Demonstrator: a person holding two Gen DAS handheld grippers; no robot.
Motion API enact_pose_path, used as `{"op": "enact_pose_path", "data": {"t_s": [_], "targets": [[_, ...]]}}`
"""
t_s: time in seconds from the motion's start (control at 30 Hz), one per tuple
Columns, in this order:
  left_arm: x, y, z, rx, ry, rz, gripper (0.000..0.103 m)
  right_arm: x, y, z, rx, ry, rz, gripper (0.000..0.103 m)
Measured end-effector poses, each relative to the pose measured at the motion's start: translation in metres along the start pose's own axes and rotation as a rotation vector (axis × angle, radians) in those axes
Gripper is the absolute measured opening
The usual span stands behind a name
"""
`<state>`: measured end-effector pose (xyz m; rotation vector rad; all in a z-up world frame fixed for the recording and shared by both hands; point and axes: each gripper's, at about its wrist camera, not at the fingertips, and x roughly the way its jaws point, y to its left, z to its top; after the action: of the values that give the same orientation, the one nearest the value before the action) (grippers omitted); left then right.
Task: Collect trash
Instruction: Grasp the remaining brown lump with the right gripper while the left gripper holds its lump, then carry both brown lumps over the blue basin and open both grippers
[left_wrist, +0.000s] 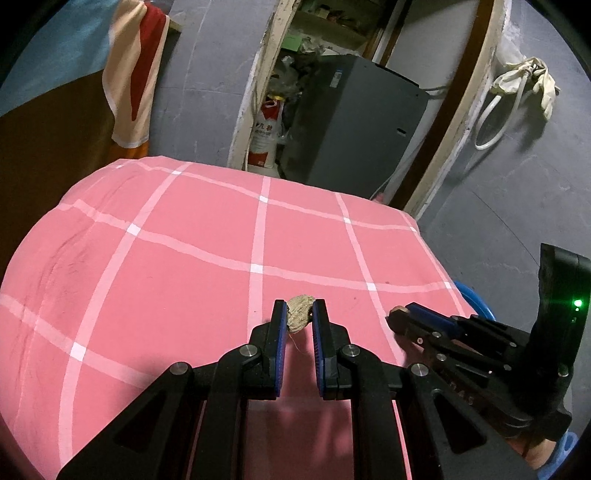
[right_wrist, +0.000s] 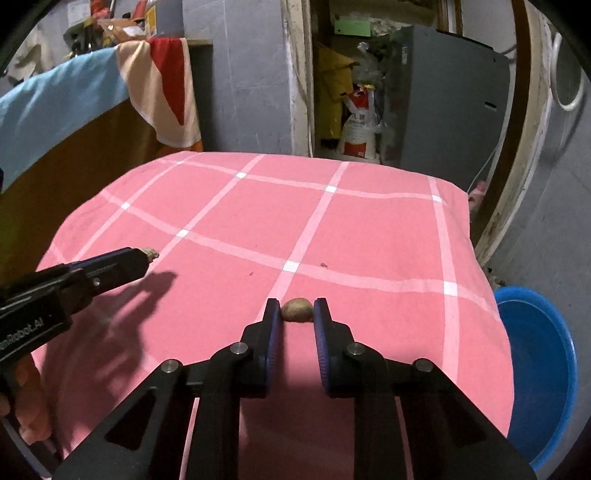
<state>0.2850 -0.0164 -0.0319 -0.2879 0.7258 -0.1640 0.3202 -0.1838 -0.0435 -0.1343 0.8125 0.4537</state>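
Pinching a crumpled tan wad with the left gripper, blue pads pressed on both sides of it. Holding that wad just above the pink checked cloth, or maybe touching it; hard to tell which. Showing up again in the right wrist view as a tan tip poking out of the left gripper, over at the left side of the cloth.

Squeezing a small brown lump with the right gripper, one pad on each side and touching it. Sitting low over the pink checked cloth, near its front edge. Seen from the left wrist too: right gripper near the right edge of the cloth, closed on the brown lump at its tip.

Waiting on the floor just beside the cloth's right edge: a blue tub. Peeking out as a thin blue rim behind the right gripper in the left wrist view.

Standing well behind the cloth: a grey box-like machine in a doorway, with a red and white sack just beside it. Hanging at the far left: a striped towel.
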Motion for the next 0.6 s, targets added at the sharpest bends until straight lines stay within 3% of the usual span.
{"op": "enact_pose_path", "data": {"t_s": [0.27, 0.6], "targets": [[-0.009, -0.027, 0.001, 0.042, -0.062, -0.055, 0.011, -0.056, -0.016, -0.002, 0.051, -0.201, 0.030, 0.016], [-0.036, -0.103, 0.017, 0.135, -0.233, -0.212, 0.011, -0.147, -0.043, -0.008, 0.071, -0.478, -0.090, 0.016]]}}
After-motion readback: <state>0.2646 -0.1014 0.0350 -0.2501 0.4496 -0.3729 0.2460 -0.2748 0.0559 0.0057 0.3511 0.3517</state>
